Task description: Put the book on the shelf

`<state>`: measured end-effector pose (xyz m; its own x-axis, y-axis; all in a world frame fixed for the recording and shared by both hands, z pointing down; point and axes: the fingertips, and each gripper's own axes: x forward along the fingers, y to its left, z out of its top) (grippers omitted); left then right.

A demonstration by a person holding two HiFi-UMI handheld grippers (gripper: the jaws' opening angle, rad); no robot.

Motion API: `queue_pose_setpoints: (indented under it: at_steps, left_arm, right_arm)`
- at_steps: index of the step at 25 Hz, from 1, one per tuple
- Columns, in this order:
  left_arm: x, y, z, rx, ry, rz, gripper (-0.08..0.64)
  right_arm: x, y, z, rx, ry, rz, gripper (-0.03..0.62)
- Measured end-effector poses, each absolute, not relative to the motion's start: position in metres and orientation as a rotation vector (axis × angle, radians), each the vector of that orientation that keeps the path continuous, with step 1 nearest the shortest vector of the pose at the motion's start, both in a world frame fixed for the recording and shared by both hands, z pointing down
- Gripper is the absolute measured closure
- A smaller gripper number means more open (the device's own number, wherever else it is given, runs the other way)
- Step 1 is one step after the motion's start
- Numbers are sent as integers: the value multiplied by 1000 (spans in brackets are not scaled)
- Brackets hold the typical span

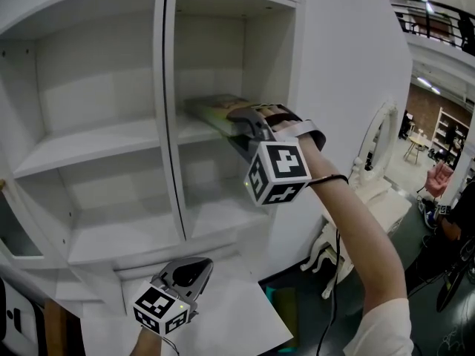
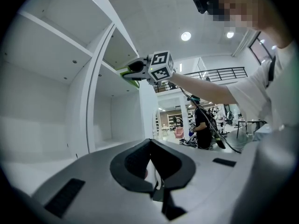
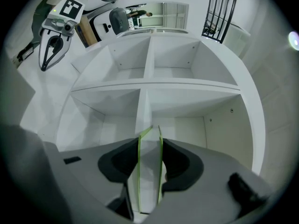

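In the head view the book, with green cover edges, lies flat and reaches into the right-hand column of the white shelf unit, over its middle board. I cannot tell if it rests on the board. My right gripper is shut on the book's near end, pointing level into the compartment. The right gripper view shows the book edge-on between the dark pads. My left gripper stays low in front of the shelf's bottom, shut, with nothing in it. From the left gripper view the right gripper appears high up at the shelf.
The other shelf compartments hold nothing. A white tabletop lies below the left gripper. An ornate white chair stands right of the shelf. A person in dark clothes stands far back in the room.
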<state>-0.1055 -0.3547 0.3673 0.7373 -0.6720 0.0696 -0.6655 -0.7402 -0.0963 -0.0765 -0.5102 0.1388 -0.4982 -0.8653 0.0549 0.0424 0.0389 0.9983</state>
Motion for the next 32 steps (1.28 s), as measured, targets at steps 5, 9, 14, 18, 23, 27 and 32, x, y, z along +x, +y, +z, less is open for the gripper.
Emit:
queue_pose_setpoints:
  at_steps: [5,9,14,18,23,27,32]
  left_arm:
    - [-104,-352,367,-2869,1098,-152,551]
    - [-103,-351,368,-2871,1099,-159,551]
    - [-105,-348,368,-2871,1112,-146,551]
    - [-107,-347,369,-2870,1125,-147,551]
    - [-105,-343,368,-2870,1123,-145,551]
    - [-100,-342,369,-2877,1115,-149,551]
    - [-94,-340,375,-2887,1103,-166,551]
  right_arm:
    - [-77,-510,140,864,-1552,-1565,439]
    - [-78,-509,137,875,-1493,-1604,412]
    - [-73,-509,136,866,-1519,-1580,348]
    - [-69,-504,134,880,-1512,-1607,348]
    - [-69,-484,141,854,-1511,-1645,350]
    - [-71,-463,146,830,-1523,-1675,350]
    - [-70,-436,150,831,-1542,-1730,364]
